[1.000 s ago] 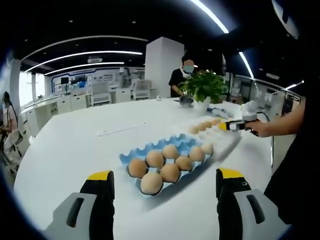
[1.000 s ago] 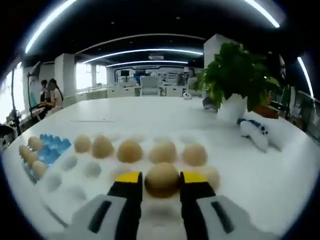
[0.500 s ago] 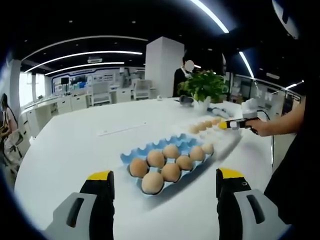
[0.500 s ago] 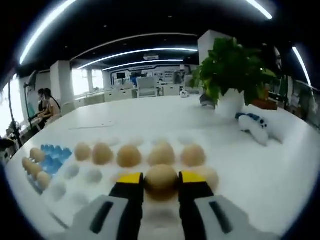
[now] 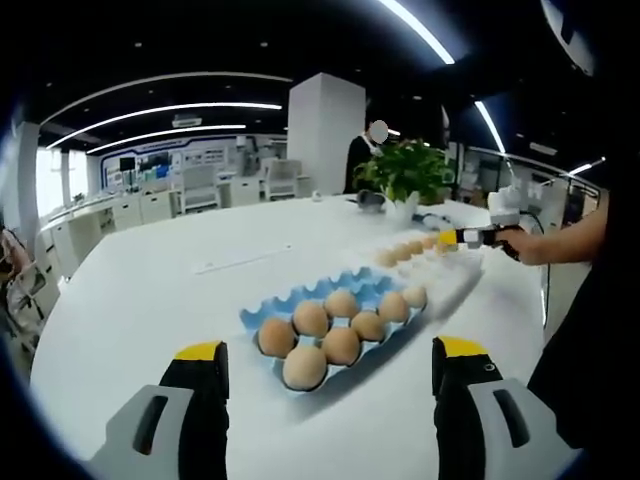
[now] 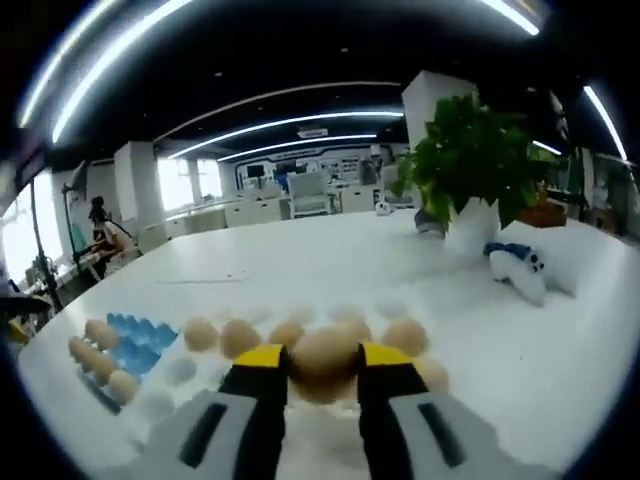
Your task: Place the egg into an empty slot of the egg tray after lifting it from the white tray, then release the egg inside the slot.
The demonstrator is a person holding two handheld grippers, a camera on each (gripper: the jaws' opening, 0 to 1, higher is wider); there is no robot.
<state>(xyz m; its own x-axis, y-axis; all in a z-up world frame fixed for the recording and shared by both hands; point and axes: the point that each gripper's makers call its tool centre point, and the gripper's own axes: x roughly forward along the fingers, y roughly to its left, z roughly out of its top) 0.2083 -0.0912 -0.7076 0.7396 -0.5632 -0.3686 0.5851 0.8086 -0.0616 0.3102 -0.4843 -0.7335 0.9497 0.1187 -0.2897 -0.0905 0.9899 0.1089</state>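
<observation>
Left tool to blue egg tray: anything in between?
Nothing: left gripper view shows bare white table between the open left tool and the blue egg tray.

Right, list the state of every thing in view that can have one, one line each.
Right gripper: shut on the egg.
Egg: held between the yellow-tipped jaws, above the white tray.
Left gripper: open, holding nothing.
Blue egg tray: partly filled, empty slots at its far side.
White tray: a row of eggs in it, several slots empty.
Potted plant: upright on the table.
</observation>
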